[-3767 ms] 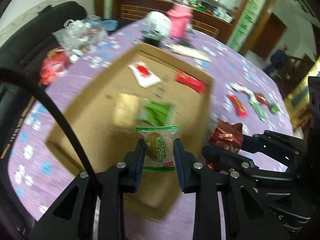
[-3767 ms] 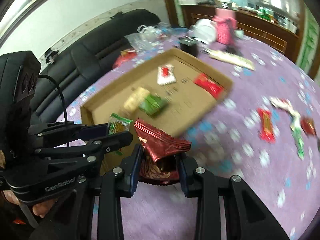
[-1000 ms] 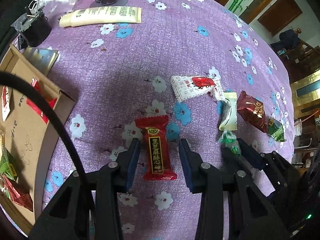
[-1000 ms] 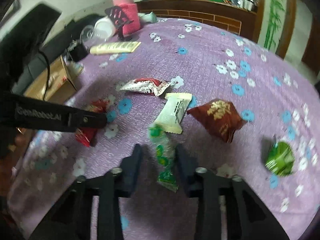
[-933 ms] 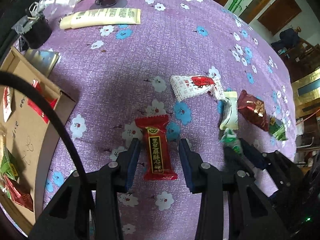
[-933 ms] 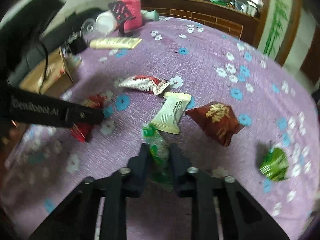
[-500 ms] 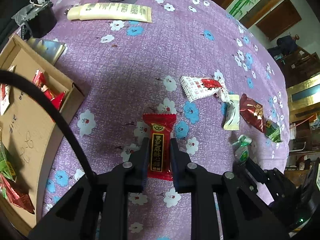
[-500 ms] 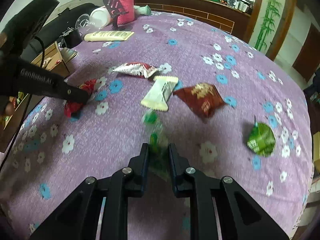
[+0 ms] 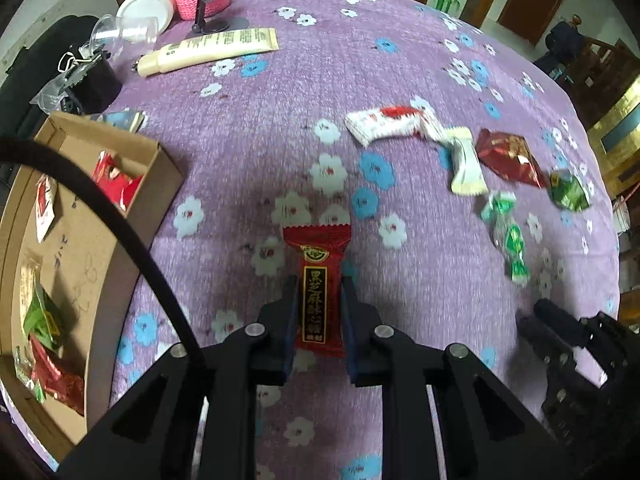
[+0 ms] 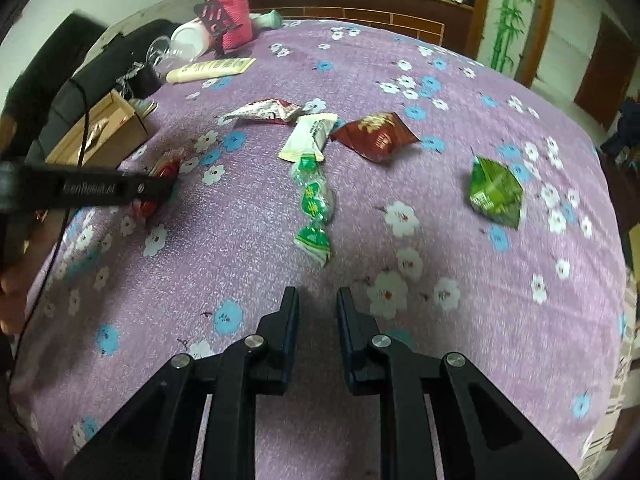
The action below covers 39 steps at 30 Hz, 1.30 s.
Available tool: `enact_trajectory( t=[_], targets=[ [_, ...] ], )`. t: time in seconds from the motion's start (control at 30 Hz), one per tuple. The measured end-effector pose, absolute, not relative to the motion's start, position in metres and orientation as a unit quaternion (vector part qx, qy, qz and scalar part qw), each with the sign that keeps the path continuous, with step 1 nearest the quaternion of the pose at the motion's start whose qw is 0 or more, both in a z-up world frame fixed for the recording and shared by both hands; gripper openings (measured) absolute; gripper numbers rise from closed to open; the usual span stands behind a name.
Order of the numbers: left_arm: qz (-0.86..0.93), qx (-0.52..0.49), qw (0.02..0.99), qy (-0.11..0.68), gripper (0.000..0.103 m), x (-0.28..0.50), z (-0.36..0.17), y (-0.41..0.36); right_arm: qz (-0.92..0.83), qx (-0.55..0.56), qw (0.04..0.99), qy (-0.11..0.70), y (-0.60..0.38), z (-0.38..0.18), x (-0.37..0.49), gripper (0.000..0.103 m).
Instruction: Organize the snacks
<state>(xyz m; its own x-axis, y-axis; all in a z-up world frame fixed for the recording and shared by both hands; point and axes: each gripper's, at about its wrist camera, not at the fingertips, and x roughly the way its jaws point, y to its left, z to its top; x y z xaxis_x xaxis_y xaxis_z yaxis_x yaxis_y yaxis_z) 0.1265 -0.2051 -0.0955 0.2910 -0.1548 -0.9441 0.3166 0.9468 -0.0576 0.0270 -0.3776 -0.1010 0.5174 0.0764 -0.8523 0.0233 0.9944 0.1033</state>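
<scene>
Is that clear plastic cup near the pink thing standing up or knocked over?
Knocked over. The clear cup lies on its side on the purple tablecloth, its open mouth facing sideways, beside the cream tube.

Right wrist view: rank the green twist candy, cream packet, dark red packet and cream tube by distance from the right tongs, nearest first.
1. green twist candy: straight ahead of the right tongs, which are shut with nothing between them.
2. cream packet: just past the candy's far end.
3. dark red packet: beside the cream packet, to the right; close call with 2.
4. cream tube: far left, near the pink holder.
</scene>
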Motion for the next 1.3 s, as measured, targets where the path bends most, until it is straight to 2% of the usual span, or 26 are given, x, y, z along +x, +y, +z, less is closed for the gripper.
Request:
enact_trajectory(
  t=[0.27, 0.3, 0.37, 0.4, 0.5, 0.57, 0.63, 0.7, 0.77, 0.87, 0.97, 1.0, 1.13, 1.3],
  targets=[
    [-0.156, 0.066, 0.796, 0.581, 0.021, 0.113, -0.095, -0.199, 0.012, 0.053, 0.871, 0.489, -0.374, -0.096, 0.032, 0.020],
    [-0.154, 0.058, 0.795, 0.584, 0.021, 0.115, -0.094, -0.198, 0.011, 0.051, 0.880, 0.472, -0.373, -0.089, 0.037, 0.027],
    [-0.150, 0.043, 0.793, 0.589, 0.021, 0.117, -0.094, -0.195, 0.007, 0.045, 0.892, 0.450, -0.373, -0.082, 0.047, 0.053],
    [-0.150, 0.039, 0.792, 0.591, 0.021, 0.117, -0.094, -0.195, 0.005, 0.045, 0.894, 0.445, -0.374, -0.080, 0.054, 0.073],
    [-0.155, 0.032, 0.790, 0.592, 0.021, 0.114, -0.093, -0.188, 0.022, 0.034, 0.888, 0.457, -0.371, -0.084, 0.079, 0.075],
    [-0.159, 0.024, 0.788, 0.594, 0.021, 0.115, -0.092, -0.184, 0.035, 0.015, 0.882, 0.471, -0.367, -0.090, 0.091, 0.071],
    [-0.163, 0.019, 0.787, 0.594, 0.021, 0.114, -0.092, -0.182, 0.045, -0.004, 0.872, 0.488, -0.363, -0.097, 0.098, 0.062],
    [-0.167, 0.017, 0.787, 0.593, 0.021, 0.114, -0.092, -0.181, 0.047, -0.008, 0.867, 0.496, -0.362, -0.103, 0.100, 0.062],
    [-0.169, 0.014, 0.788, 0.592, 0.021, 0.113, -0.092, -0.178, 0.056, -0.002, 0.867, 0.495, -0.363, -0.104, 0.099, 0.065],
    [-0.170, 0.012, 0.789, 0.591, 0.021, 0.113, -0.092, -0.179, 0.070, 0.019, 0.861, 0.504, -0.367, -0.104, 0.104, 0.077],
    [-0.175, 0.008, 0.788, 0.591, 0.021, 0.113, -0.092, -0.176, 0.044, -0.024, 0.849, 0.525, -0.354, -0.110, 0.105, 0.094],
    [-0.177, 0.005, 0.787, 0.591, 0.021, 0.113, -0.092, -0.175, 0.033, -0.021, 0.849, 0.527, -0.354, -0.112, 0.105, 0.103],
    [-0.182, -0.005, 0.784, 0.594, 0.021, 0.115, -0.092, -0.172, 0.038, 0.034, 0.864, 0.500, -0.370, -0.109, 0.101, 0.103],
    [-0.185, -0.004, 0.784, 0.593, 0.021, 0.115, -0.091, -0.171, 0.040, -0.019, 0.850, 0.525, -0.359, -0.111, 0.107, 0.103]
  ],
)
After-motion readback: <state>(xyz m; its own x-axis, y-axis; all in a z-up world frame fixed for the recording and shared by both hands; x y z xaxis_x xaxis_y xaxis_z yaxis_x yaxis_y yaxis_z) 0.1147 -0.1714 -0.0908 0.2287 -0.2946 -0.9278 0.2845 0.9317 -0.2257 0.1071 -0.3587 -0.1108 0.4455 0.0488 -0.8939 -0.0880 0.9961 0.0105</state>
